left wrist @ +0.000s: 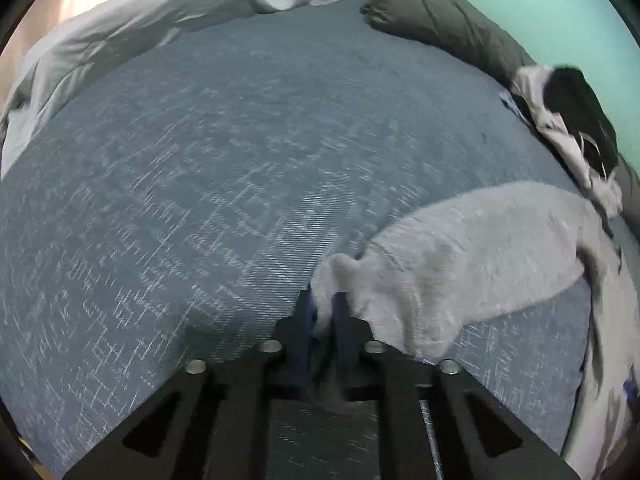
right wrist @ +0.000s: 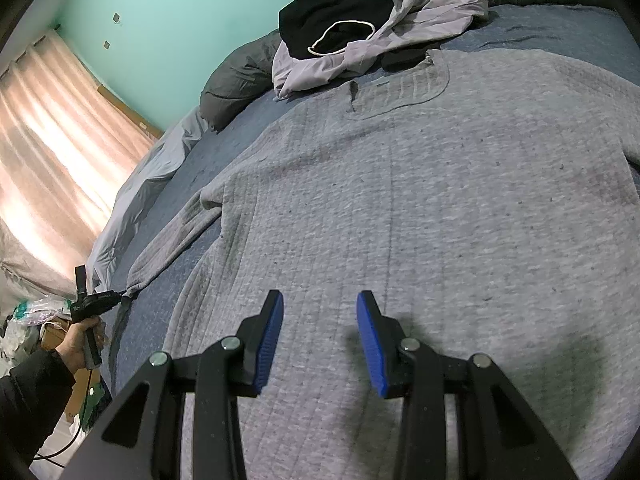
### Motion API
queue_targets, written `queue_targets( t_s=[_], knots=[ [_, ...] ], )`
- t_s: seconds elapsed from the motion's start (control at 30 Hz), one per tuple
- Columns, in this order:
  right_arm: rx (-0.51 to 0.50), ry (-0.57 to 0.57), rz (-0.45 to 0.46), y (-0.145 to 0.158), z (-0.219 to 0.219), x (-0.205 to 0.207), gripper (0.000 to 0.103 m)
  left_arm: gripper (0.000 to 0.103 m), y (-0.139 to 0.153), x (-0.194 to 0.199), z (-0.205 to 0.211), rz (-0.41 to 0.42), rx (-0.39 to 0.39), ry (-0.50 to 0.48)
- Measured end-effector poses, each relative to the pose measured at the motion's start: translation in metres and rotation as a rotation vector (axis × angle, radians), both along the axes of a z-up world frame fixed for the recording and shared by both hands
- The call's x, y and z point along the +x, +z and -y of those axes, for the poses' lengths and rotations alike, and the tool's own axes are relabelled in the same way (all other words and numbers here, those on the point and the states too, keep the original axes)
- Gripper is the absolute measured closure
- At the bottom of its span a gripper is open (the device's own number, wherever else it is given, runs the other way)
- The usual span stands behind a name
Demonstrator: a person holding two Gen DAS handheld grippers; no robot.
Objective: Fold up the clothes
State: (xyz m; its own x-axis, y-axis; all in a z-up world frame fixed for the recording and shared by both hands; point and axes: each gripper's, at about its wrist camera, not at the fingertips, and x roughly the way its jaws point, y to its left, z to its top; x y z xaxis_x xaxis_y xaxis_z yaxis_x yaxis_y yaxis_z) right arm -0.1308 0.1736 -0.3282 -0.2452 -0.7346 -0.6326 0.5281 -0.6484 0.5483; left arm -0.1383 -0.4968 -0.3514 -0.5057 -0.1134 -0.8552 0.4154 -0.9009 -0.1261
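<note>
A grey knit sweater [right wrist: 420, 220] lies spread flat on the blue bed cover [right wrist: 560, 28], collar away from me. My right gripper [right wrist: 320, 320] is open and empty, hovering just above the sweater's lower body. My left gripper [left wrist: 324, 312] is shut on the cuff of the sweater's sleeve [left wrist: 460, 256], which stretches out sideways over the bed cover [left wrist: 220, 160]. In the right wrist view the left gripper [right wrist: 120, 298] shows at the far left, holding the sleeve end [right wrist: 168, 248].
A heap of black and light lilac clothes [right wrist: 360, 36] lies beyond the sweater's collar, also in the left wrist view [left wrist: 568, 120]. A dark grey bolster [left wrist: 440, 20] runs along the green wall. A pale grey duvet [left wrist: 120, 36] is bunched at the bed's far side.
</note>
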Motion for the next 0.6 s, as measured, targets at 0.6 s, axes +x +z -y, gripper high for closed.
queue_targets(
  t_s=[0.6],
  knots=[
    [0.007,0.000,0.010,-0.007,-0.002,-0.006,0.065,0.091,0.054,-0.033,0.044,0.057,-0.209,0.108]
  ],
)
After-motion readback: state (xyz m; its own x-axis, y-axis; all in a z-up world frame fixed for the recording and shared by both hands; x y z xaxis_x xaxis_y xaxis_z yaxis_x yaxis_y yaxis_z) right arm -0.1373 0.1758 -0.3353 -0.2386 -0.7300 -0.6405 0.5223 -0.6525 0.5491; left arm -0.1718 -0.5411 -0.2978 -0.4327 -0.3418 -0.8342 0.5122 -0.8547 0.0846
